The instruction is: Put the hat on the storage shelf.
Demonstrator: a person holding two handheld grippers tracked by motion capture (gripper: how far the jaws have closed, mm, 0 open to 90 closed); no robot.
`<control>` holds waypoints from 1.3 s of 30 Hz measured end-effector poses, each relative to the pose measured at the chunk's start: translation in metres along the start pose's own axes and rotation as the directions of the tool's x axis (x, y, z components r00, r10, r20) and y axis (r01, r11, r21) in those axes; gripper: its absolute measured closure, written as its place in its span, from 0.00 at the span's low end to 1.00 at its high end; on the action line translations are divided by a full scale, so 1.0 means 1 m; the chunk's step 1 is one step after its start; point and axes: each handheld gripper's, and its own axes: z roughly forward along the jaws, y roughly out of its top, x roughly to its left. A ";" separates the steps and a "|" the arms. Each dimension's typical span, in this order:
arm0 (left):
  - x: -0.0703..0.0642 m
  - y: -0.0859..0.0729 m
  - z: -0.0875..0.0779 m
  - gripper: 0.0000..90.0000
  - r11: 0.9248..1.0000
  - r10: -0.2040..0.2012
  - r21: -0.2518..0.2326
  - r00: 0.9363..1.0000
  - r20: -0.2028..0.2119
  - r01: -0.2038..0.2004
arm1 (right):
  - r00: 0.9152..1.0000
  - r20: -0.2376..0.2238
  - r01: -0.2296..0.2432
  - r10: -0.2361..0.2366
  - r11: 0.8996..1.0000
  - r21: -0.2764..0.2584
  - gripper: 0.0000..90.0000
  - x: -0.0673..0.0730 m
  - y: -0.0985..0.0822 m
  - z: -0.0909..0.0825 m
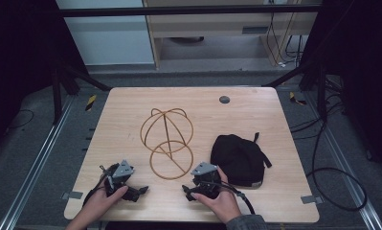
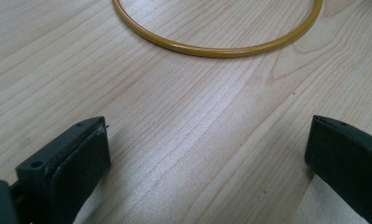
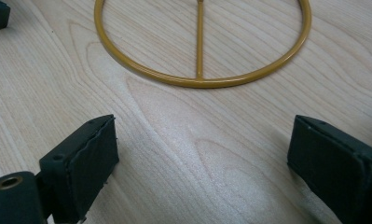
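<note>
While wide open (empty), both tools (image 1: 124, 179) (image 1: 205, 178).

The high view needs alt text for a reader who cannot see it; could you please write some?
A gold wire hat stand stands mid-table on a pale wooden table, with a black cap lying to its right. At the near edge, a person's hands hold the left claw and the right claw, both clear of stand and cap.

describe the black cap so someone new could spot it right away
Start at the light wooden table and look to its near right part. There lies the black cap, beside the gold wire stand. It is the sole soft, dark, solid thing; the stand is thin open hoops.
</note>
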 end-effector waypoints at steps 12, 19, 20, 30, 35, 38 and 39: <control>0.000 0.000 0.000 0.00 1.000 -0.002 0.001 1.000 0.003 0.002 | 0.997 0.072 0.001 -0.007 0.997 0.076 0.09 0.002 0.009 -0.010; 0.000 0.000 0.000 0.00 1.000 -0.002 0.001 1.000 0.001 0.002 | 0.993 0.114 0.018 -0.025 0.997 0.069 0.08 0.000 0.008 -0.038; 0.000 0.000 0.000 0.00 1.000 -0.004 0.000 1.000 0.001 0.004 | 0.989 0.140 0.031 -0.041 0.997 0.074 0.08 -0.003 0.006 -0.047; -0.001 0.000 0.000 0.00 1.000 -0.006 -0.001 1.000 0.000 0.006 | 0.976 0.216 0.001 -0.016 0.998 0.068 0.09 -0.017 -0.009 -0.087; -0.001 0.000 0.000 0.00 1.000 -0.006 0.000 1.000 -0.002 0.006 | 0.964 0.261 -0.057 0.046 0.998 0.036 0.13 -0.032 -0.020 -0.109; -0.001 0.000 0.000 0.00 1.000 -0.006 0.000 1.000 -0.002 0.006 | 0.951 0.295 -0.092 0.089 0.996 -0.005 0.14 -0.040 -0.026 -0.121; -0.001 0.000 0.000 0.00 1.000 -0.006 0.000 1.000 -0.002 0.006 | 0.951 0.295 -0.092 0.089 0.996 -0.005 0.14 -0.040 -0.026 -0.121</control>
